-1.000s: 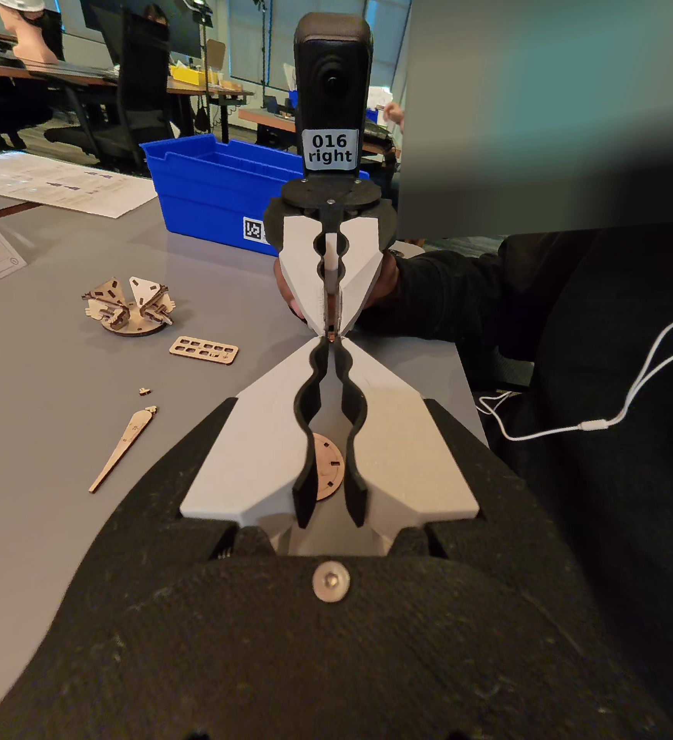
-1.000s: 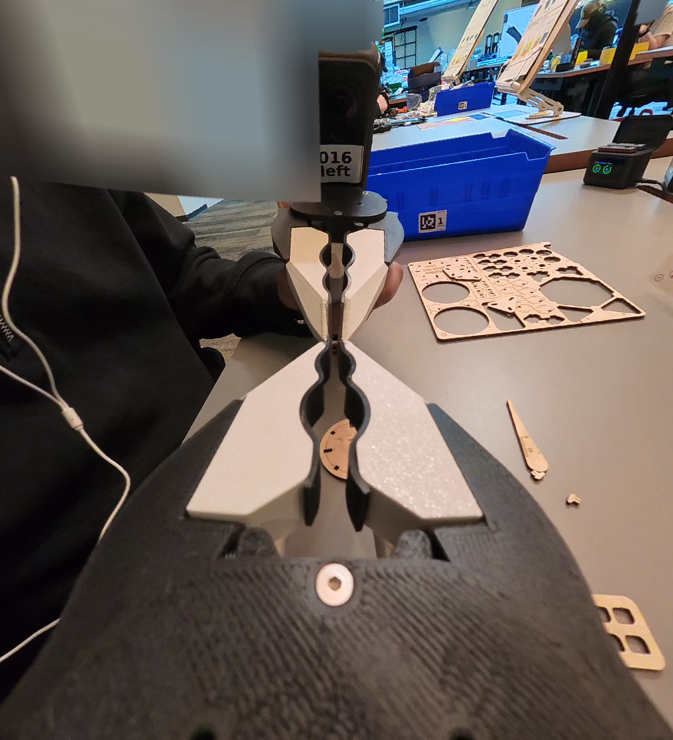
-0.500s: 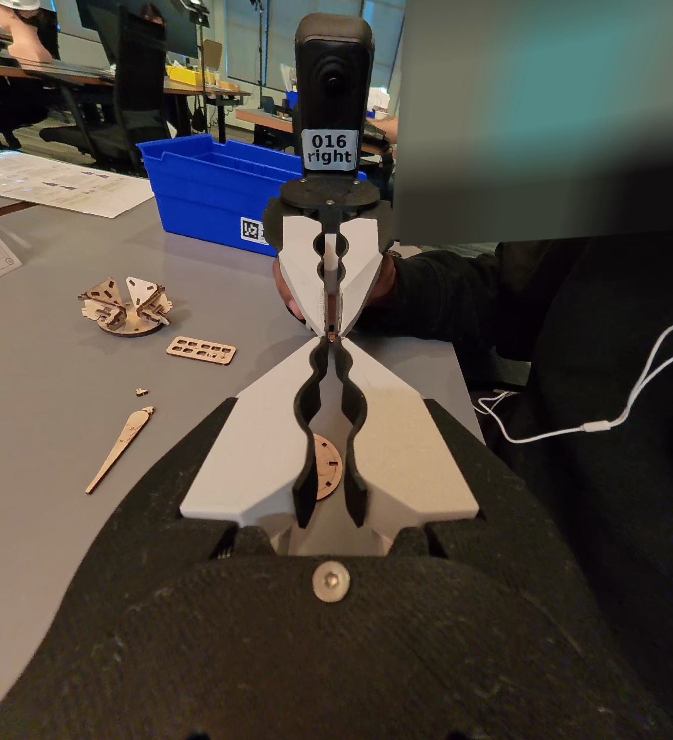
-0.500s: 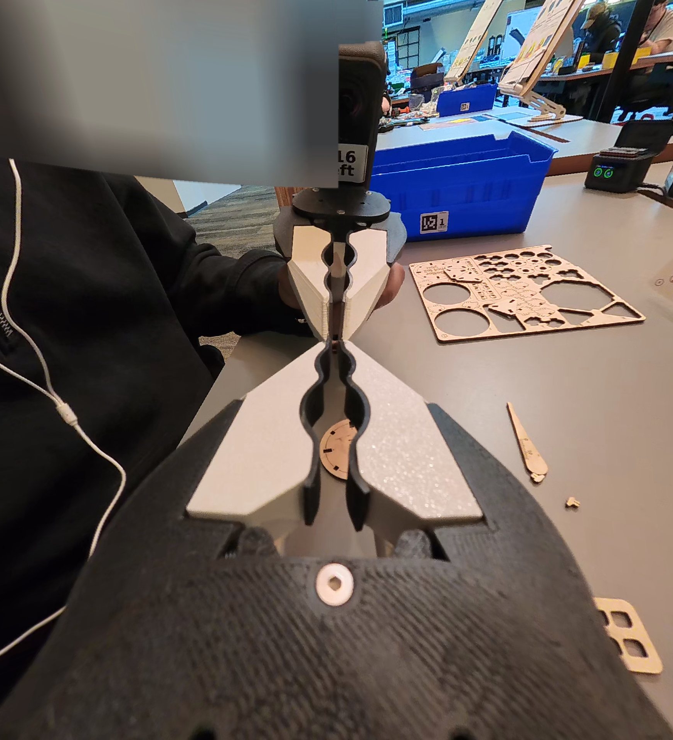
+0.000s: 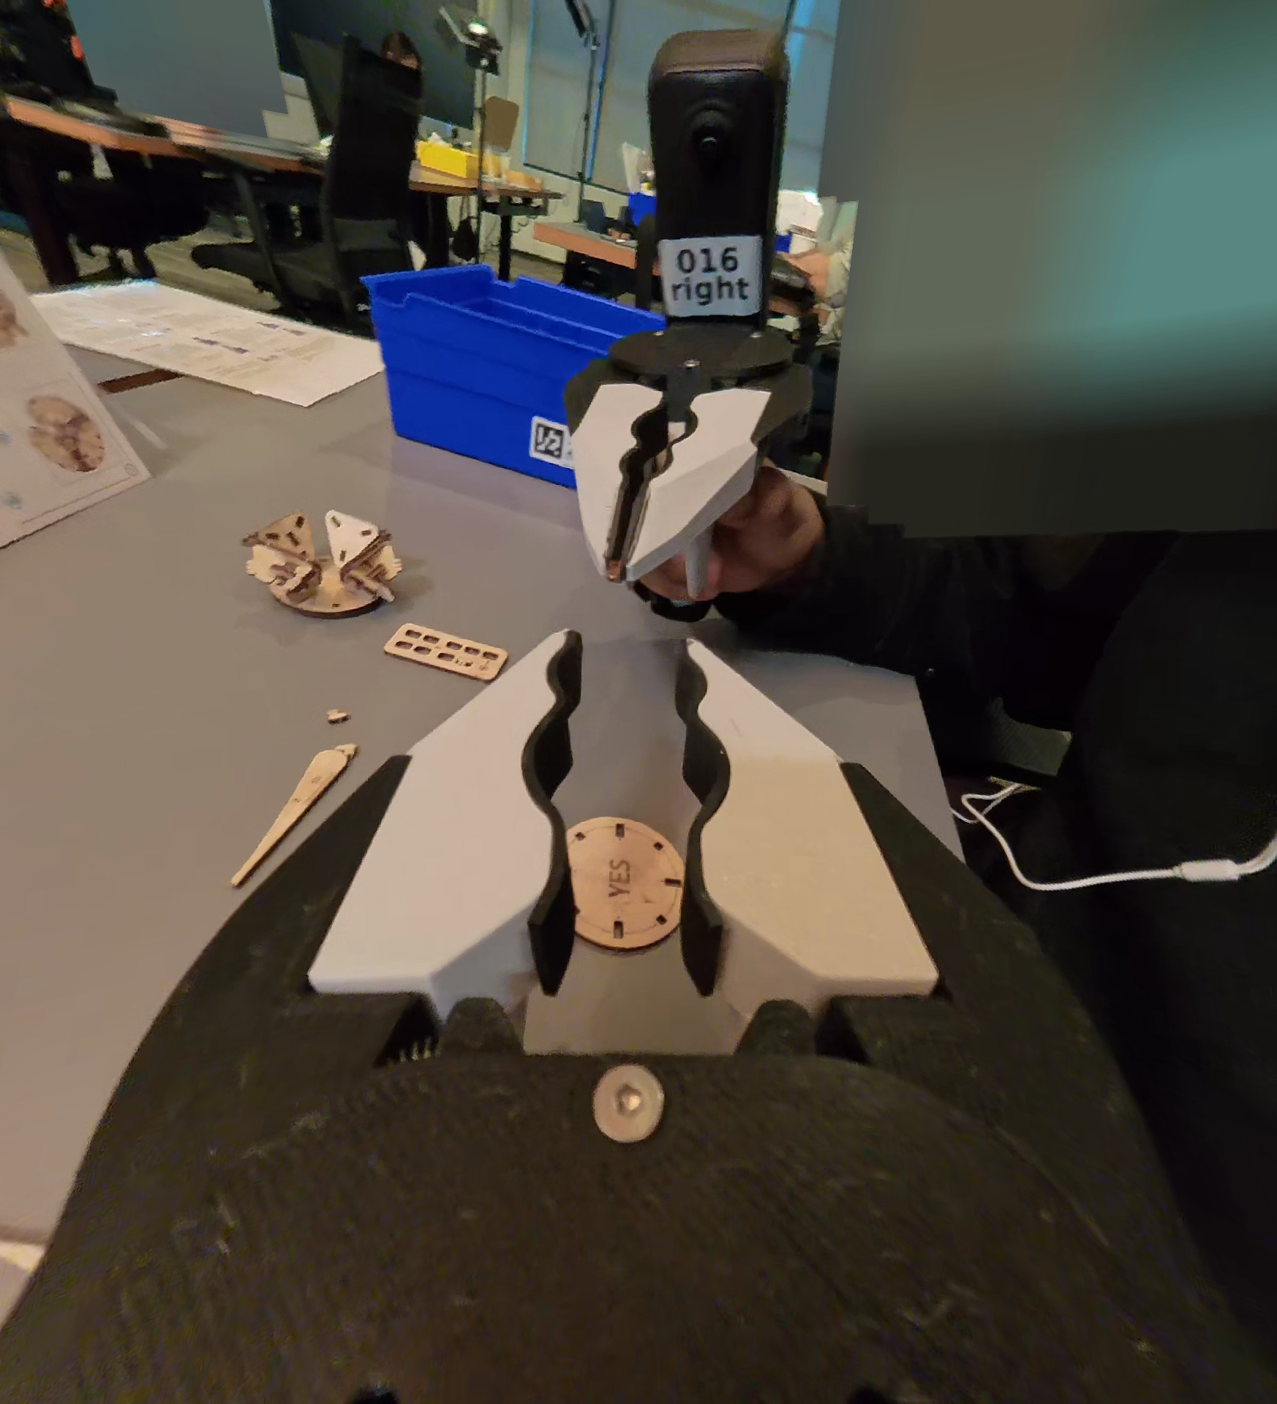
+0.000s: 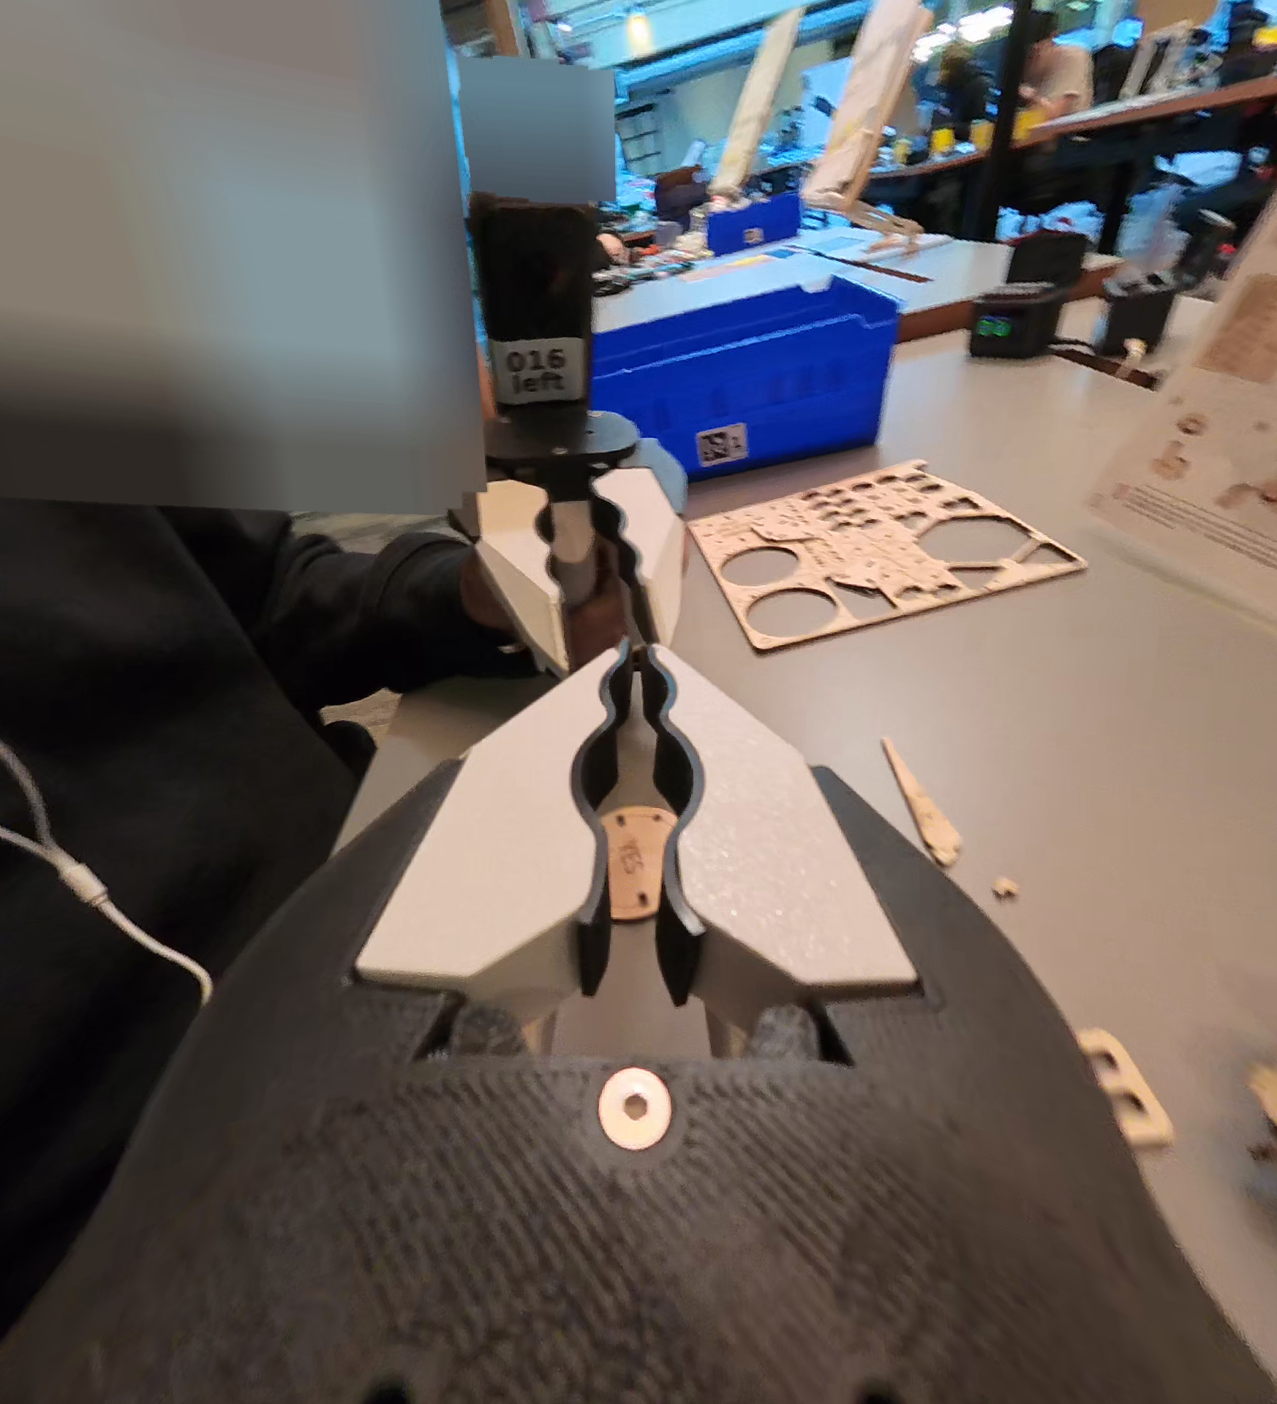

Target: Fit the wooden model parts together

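My left gripper [image 5: 629, 644] is open with nothing between its pads, and hovers over the grey table [image 5: 126, 760]. A round wooden disc [image 5: 624, 883] lies flat on the table beneath its fingers. My right gripper [image 5: 615, 571] hangs just beyond and above it, tilted, and is shut on a tiny brown wooden piece [image 5: 610, 570] that peeks out at its tips. In the right wrist view the right gripper [image 6: 637, 655] is shut and the open left gripper [image 6: 603, 646] stands right in front of it. The disc [image 6: 634, 866] shows below its fingers.
A partly built wooden assembly [image 5: 324, 570], a small slotted strip [image 5: 445, 652], a pointed wooden stick [image 5: 293, 813] and a tiny chip [image 5: 337, 715] lie to the left. A blue bin [image 5: 499, 380] stands behind. A cut-out wooden sheet [image 6: 879, 554] lies beyond; the person's dark sleeve [image 5: 924, 608] is close. Only a small space, under 4 cm, lies between the two pairs of fingers. Between my left fingertips and the disc [image 6: 634, 866] there is roughly 10 cm. My left wrist view [image 5: 617, 858] looks at it from another angle.
The two grippers were tip to tip, both shut on the tiny piece. My left gripper has opened and let go; the right gripper keeps the piece and has tilted away.
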Demonstrator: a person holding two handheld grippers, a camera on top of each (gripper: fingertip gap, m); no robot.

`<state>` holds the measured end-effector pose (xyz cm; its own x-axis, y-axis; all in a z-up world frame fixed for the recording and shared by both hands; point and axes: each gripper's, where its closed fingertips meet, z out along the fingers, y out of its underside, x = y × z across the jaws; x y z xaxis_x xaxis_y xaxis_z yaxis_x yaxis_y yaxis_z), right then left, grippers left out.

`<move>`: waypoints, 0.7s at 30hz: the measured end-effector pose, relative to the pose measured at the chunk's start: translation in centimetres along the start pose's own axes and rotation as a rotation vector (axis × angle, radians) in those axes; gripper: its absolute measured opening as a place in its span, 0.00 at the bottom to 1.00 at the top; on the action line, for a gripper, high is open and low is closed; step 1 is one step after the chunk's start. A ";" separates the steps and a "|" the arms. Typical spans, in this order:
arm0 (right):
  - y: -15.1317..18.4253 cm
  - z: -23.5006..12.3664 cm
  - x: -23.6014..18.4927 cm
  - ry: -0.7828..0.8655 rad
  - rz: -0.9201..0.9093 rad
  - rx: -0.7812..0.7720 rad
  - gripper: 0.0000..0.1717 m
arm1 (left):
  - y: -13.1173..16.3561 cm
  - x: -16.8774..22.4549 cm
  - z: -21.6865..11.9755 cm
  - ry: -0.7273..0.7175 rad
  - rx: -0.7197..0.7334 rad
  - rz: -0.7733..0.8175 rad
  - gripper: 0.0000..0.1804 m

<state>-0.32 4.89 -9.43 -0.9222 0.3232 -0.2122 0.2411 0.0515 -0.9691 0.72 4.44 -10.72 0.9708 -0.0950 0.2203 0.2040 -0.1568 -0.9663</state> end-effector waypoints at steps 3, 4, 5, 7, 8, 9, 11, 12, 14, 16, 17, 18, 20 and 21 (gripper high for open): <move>2.0 -0.2 2.2 0.098 0.050 -0.073 0.00 | 1.4 -0.1 0.0 -0.059 -0.092 -0.098 0.23; 3.2 -0.1 2.6 0.117 0.089 -0.121 0.00 | 2.5 -0.1 -0.1 -0.097 -0.144 -0.131 0.26; 4.4 -0.1 2.7 0.128 0.128 -0.171 0.00 | 3.7 0.2 -0.2 -0.125 -0.186 -0.152 0.29; 6.9 0.2 2.3 0.142 0.191 -0.289 0.00 | 6.1 0.6 -0.5 -0.194 -0.275 -0.173 0.30; 7.9 0.4 1.9 0.151 0.199 -0.347 0.00 | 7.3 0.4 -0.6 -0.237 -0.324 -0.174 0.30; 8.7 0.6 1.6 0.162 0.193 -0.404 0.00 | 8.1 0.4 -0.6 -0.268 -0.369 -0.177 0.30; 9.6 1.0 1.1 0.191 0.163 -0.509 0.00 | 8.7 0.0 -0.4 -0.328 -0.414 -0.153 0.31; 9.8 1.3 1.0 0.205 0.146 -0.552 0.00 | 8.8 -0.3 -0.3 -0.350 -0.429 -0.144 0.31; 10.0 1.6 0.9 0.238 0.120 -0.629 0.00 | 9.3 -0.7 -0.2 -0.364 -0.456 -0.167 0.31; 10.4 1.5 1.0 0.263 0.102 -0.717 0.00 | 9.0 -0.8 -0.4 -0.340 -0.428 -0.214 0.29; 10.7 1.4 1.1 0.270 0.101 -0.753 0.00 | 8.8 -1.1 -0.6 -0.333 -0.416 -0.226 0.26; 10.9 1.4 1.1 0.273 0.109 -0.784 0.00 | 8.8 -1.5 -0.8 -0.326 -0.423 -0.218 0.23; 11.0 1.4 1.2 0.277 0.137 -0.821 0.00 | 9.1 -2.7 -1.0 -0.324 -0.475 -0.198 0.16; 11.0 1.4 1.2 0.282 0.146 -0.841 0.00 | 9.3 -3.0 -0.8 -0.309 -0.500 -0.201 0.12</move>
<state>0.80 4.55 -20.53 -0.7832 0.5953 -0.1797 0.5941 0.6309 -0.4991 -0.40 2.49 -20.25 0.9264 0.2614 0.2711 0.3756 -0.5904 -0.7144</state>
